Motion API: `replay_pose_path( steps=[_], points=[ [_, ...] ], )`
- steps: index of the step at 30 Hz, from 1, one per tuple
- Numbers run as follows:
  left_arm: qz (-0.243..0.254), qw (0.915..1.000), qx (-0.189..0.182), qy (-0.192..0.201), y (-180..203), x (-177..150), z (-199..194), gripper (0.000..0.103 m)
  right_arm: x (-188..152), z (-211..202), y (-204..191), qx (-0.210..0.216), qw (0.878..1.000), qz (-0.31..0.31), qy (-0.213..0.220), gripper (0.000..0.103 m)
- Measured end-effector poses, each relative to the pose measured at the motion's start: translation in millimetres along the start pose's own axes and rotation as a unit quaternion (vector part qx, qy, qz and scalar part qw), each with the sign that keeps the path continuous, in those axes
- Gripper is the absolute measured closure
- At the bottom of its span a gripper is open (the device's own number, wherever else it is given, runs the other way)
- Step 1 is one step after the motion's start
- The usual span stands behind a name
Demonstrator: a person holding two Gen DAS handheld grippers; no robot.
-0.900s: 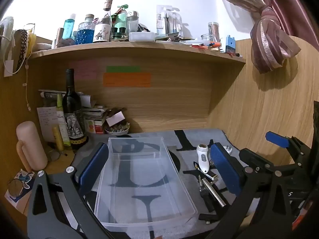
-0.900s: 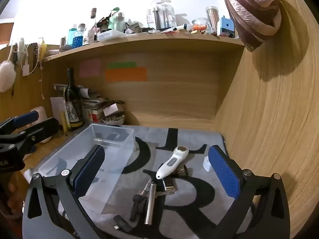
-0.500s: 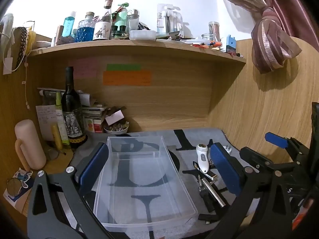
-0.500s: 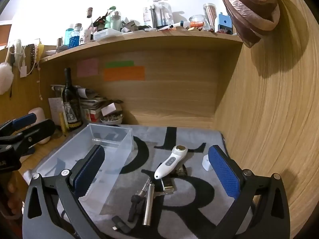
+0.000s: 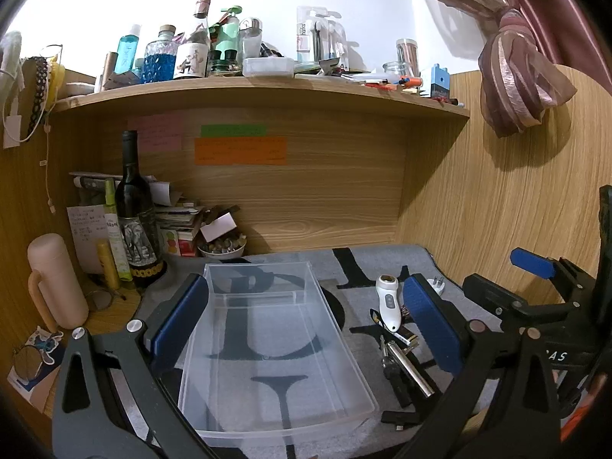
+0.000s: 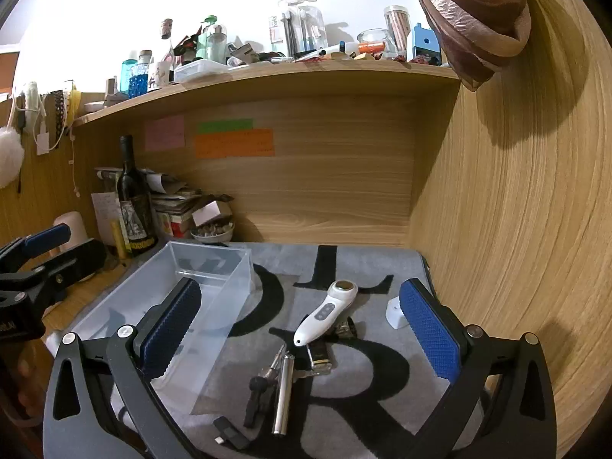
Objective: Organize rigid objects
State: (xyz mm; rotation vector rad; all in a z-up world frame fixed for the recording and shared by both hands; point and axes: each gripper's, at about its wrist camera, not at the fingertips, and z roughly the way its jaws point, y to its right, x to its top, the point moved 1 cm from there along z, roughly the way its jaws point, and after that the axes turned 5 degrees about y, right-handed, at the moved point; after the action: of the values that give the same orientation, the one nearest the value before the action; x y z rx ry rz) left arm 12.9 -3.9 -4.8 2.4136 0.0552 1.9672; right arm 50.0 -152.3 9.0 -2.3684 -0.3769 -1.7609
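An empty clear plastic bin [image 5: 267, 329] [image 6: 199, 267] lies on the grey lettered mat [image 6: 344, 390]. My left gripper [image 5: 302, 321] hovers over it, open, nothing between its blue pads. To the bin's right lie a white handheld device [image 6: 325, 313] [image 5: 388, 302], a silver metal cylinder [image 6: 283, 397] [image 5: 409, 369], a black tool [image 6: 256, 397], a small black stick [image 6: 229, 432], a clipper-like piece [image 6: 319, 355] and a white plug adapter [image 6: 396, 311]. My right gripper [image 6: 302, 332] stands open above this pile, touching none of it.
A wine bottle [image 5: 135, 222], a pink cup [image 5: 57, 283], papers and a small bowl [image 5: 223, 248] crowd the back left corner. A cluttered shelf [image 5: 267, 84] runs overhead. Wooden walls close the back and right; a curtain [image 5: 516, 88] hangs at the upper right.
Both grippers have drifted only slightly; the scene sits marginally lower in the right wrist view. No object has moved and both stay open.
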Motion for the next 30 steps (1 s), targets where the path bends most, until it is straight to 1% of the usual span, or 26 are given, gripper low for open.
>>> replay_pose_path(
  steps=[20,30],
  points=[
    [-0.001,1.0000,-0.002,-0.001,0.6,1.3,1.1,0.000,5.0,-3.5,-4.7,0.006,1.000,-0.004,0.013,0.000],
    [-0.003,1.0000,-0.006,-0.003,2.3,1.6,1.6,0.000,5.3,-2.5,-6.8,0.007,1.000,-0.004,0.012,0.000]
  ],
)
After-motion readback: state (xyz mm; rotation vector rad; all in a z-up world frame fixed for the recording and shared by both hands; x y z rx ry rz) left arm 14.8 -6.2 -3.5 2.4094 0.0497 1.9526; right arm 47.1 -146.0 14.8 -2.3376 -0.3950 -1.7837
